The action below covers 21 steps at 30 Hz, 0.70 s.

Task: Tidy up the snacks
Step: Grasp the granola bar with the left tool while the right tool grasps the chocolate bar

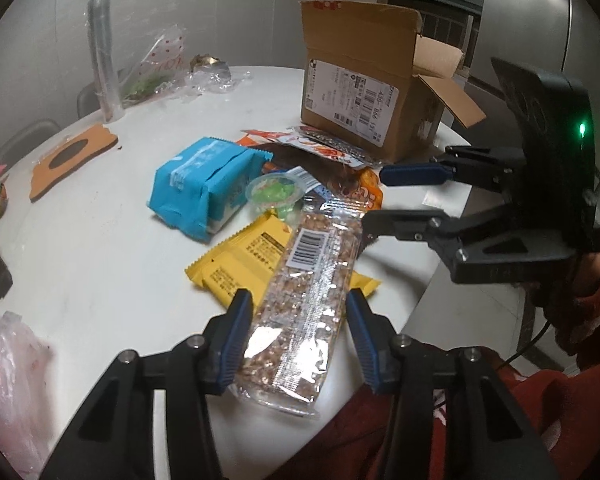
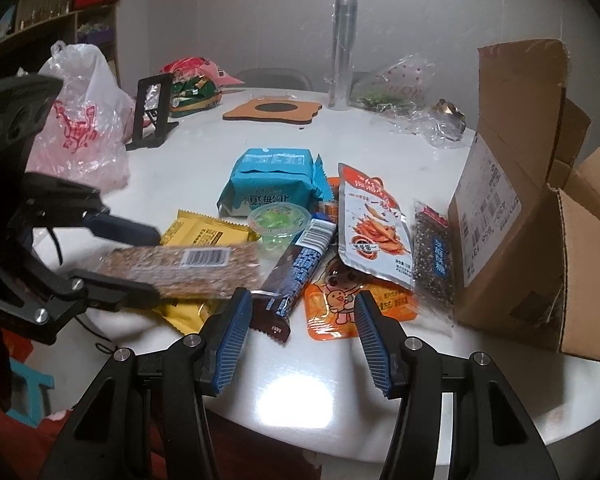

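A clear-wrapped grain bar (image 1: 300, 280) lies lengthwise between the blue pads of my left gripper (image 1: 299, 296), which is shut on it. In the right wrist view the grain bar (image 2: 188, 266) hangs level in the left gripper (image 2: 156, 264) just above a yellow packet (image 2: 204, 232). My right gripper (image 2: 300, 294) stands open and holds nothing, low over a dark chocolate bar (image 2: 300, 268) and an orange cartoon packet (image 2: 336, 304). A blue packet (image 2: 272, 188), a green jelly cup (image 2: 278, 222), a red spicy-strip pouch (image 2: 374, 224) and a sesame bar (image 2: 434, 252) lie beside them.
An open cardboard box (image 2: 500, 220) stands at the right on the white round table (image 2: 292, 400). At the back are a pink plastic bag (image 2: 84, 120), a black stand (image 2: 152, 112), a cork coaster (image 2: 272, 110), a clear tube (image 2: 342, 52) and cellophane bags (image 2: 396, 88).
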Motion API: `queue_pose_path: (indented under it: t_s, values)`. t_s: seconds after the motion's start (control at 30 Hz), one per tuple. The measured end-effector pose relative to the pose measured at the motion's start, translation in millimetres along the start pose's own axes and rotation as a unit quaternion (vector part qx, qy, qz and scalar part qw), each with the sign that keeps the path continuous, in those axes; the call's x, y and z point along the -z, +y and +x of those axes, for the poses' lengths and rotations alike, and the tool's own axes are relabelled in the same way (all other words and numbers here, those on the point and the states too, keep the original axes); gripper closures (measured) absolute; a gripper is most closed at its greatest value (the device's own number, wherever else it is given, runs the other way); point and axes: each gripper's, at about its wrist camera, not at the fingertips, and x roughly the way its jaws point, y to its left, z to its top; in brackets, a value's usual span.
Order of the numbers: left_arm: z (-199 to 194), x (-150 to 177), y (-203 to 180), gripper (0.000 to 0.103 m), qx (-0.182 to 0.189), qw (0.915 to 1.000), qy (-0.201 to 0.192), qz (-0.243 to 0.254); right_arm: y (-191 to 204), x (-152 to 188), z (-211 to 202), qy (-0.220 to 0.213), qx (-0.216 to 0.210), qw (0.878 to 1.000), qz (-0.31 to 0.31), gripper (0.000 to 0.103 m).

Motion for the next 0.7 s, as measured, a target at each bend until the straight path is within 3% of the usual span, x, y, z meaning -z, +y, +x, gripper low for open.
queue_pose_path:
  t_s: [0.37, 0.7]
  values:
    - [16.9, -17.0, -9.3, 0.058, 0.005, 0.9998, 0.001, 0.021, -4.7, 0.1, -2.8, -0.005, -0.003, 1.0, 0.005, 0.054]
    - [5.4, -6.5, -8.6, 0.062, 0.005, 0.9999, -0.008, 0.005, -10.3, 3.2, -12.2, -0.011, 0.002, 1.0, 0.014, 0.054]
